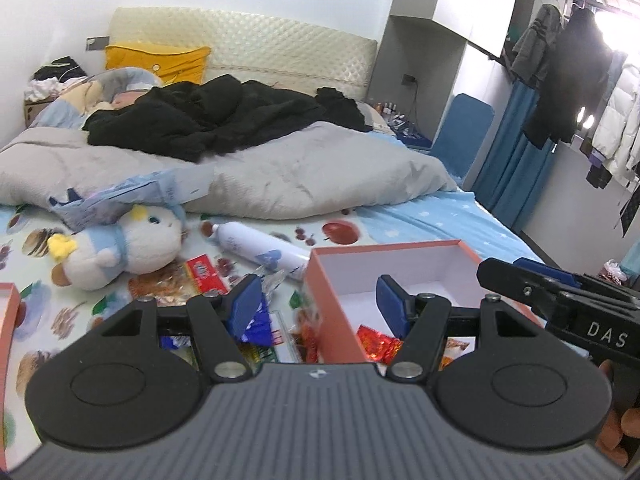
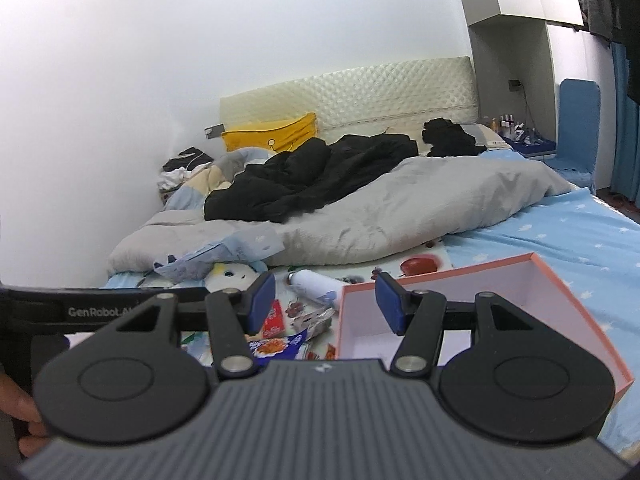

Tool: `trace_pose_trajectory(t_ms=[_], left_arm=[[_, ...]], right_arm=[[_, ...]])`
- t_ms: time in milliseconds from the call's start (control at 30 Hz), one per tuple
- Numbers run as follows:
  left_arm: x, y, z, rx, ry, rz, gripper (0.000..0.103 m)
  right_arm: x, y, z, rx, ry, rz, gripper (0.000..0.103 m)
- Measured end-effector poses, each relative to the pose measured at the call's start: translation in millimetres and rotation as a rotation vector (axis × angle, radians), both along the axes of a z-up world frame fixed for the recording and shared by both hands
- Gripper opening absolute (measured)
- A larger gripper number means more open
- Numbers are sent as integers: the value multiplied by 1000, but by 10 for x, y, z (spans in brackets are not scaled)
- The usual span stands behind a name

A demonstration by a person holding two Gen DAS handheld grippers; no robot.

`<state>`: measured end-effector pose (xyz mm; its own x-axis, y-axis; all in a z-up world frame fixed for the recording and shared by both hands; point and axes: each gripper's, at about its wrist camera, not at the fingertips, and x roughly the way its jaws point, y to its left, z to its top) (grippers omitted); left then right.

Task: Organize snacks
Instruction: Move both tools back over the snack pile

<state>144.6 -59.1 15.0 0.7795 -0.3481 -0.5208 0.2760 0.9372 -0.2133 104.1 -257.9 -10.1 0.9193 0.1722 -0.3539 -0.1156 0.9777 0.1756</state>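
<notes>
Snacks lay scattered on bed sheet just left of pink box, w/ red-wrapped ones already inside box, near its front. L gripper hovered w/ jaws wide & empty, straddling box's left wall: blue packet under left pad, red wrappers by right pad. R gripper likewise wide, nothing held, blue packet below left pad, box interior behind right one.
</notes>
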Motion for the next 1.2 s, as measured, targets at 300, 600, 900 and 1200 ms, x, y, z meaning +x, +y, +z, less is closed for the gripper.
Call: trace_pose_trajectory(t_ms=[300, 600, 900, 1200], left_arm=[[-91, 170, -275, -25, 39, 19, 69], [-200, 301, -582, -24, 109, 36, 69], [-412, 562, -975, -25, 197, 92, 69], [-215, 843, -1392, -108, 286, 133, 69]], right_arm=[[-131, 315, -268, -39, 59, 38, 58], [-283, 507, -589, -47, 100, 52, 58], [-419, 747, -905, -76, 159, 114, 58], [-256, 954, -1142, -132, 232, 169, 58]])
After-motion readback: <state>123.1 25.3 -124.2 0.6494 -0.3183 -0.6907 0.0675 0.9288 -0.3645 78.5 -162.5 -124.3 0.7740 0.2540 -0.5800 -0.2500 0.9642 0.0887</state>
